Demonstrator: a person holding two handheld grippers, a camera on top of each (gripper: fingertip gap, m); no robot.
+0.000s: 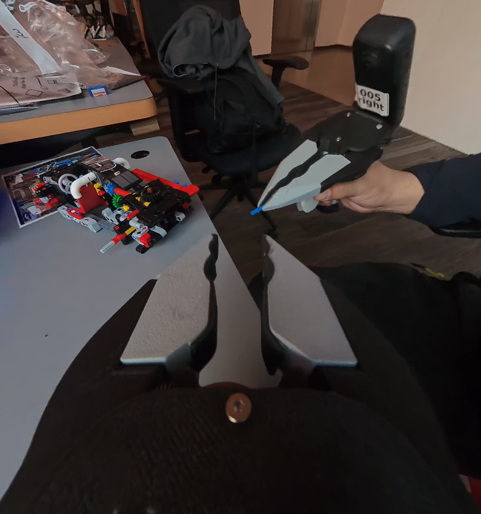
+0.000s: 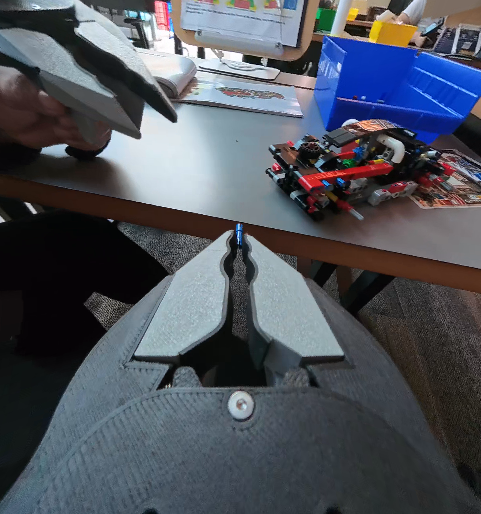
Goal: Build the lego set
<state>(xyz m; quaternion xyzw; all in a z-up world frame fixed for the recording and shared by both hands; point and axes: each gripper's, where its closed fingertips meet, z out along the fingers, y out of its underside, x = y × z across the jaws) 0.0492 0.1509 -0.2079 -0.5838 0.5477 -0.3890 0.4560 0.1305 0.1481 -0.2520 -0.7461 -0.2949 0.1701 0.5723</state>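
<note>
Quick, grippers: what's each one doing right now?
Left gripper: open, empty, over the table edge.
Right gripper: shut on a small blue pin, off the table.

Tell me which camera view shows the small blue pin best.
The right wrist view: the blue pin sits close up, pinched at the tip of the right claw, its ridged end poking out. The left wrist view shows only a small blue stub farther off at that claw's tip.

Left gripper (image 1: 239, 244) fingers parted, nothing between – right gripper (image 2: 238, 239) tips pinching small blue pin (image 2: 238, 235), hand (image 1: 372, 192) gripping handle.
</note>
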